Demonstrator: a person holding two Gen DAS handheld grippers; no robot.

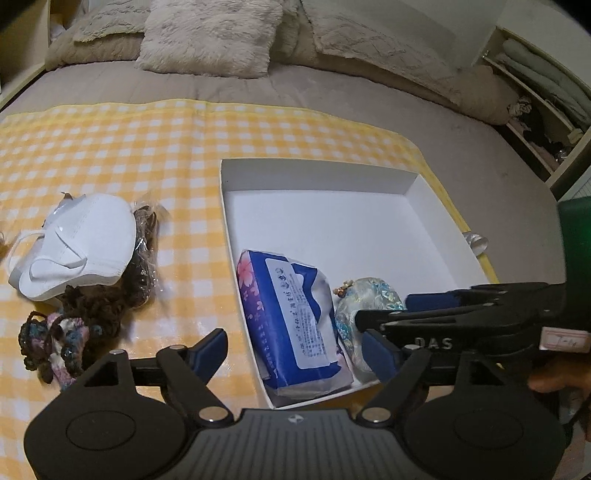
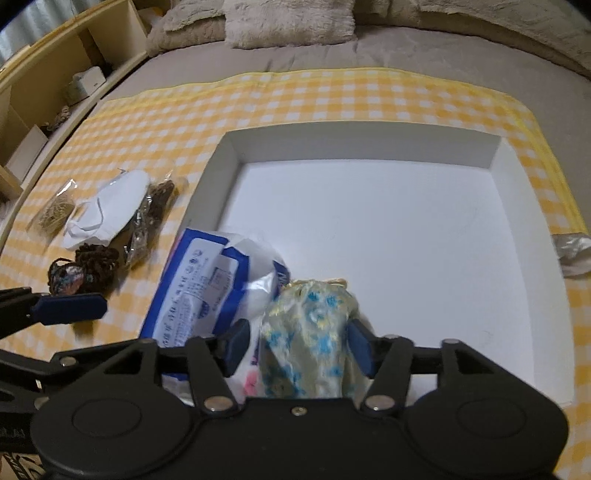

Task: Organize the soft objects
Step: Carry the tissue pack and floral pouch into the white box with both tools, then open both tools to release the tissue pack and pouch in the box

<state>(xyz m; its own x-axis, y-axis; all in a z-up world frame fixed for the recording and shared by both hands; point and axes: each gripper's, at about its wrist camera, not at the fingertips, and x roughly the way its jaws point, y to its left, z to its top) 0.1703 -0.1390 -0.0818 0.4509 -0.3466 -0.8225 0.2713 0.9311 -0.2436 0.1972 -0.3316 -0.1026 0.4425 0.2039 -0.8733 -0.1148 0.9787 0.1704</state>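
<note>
A white shallow box (image 1: 436, 206) (image 2: 221, 177) lies on a yellow checked cloth (image 1: 147, 147) (image 2: 314, 96). In its near left corner lie a blue tissue pack (image 1: 291, 317) (image 2: 199, 291) and a pale embroidered pouch (image 1: 373, 299) (image 2: 310, 332). My right gripper (image 2: 297, 347) (image 1: 384, 325) has its pads on either side of the pouch; I cannot tell whether they press it. My left gripper (image 1: 295, 350) is open and empty above the tissue pack. Left of the box lie a white face mask (image 1: 77, 243) (image 2: 114, 206), a bagged brown item (image 1: 144, 254) (image 2: 155, 218) and knitted yarn pieces (image 1: 66, 332) (image 2: 85, 269).
Furry pillows (image 1: 210, 33) (image 2: 288, 22) and a beige blanket sit at the bed's head. Shelves stand at the far right (image 1: 546, 110) and at the left (image 2: 44, 92). A small clear packet (image 2: 55, 210) lies left of the mask. Crumpled plastic (image 2: 572, 251) lies right of the box.
</note>
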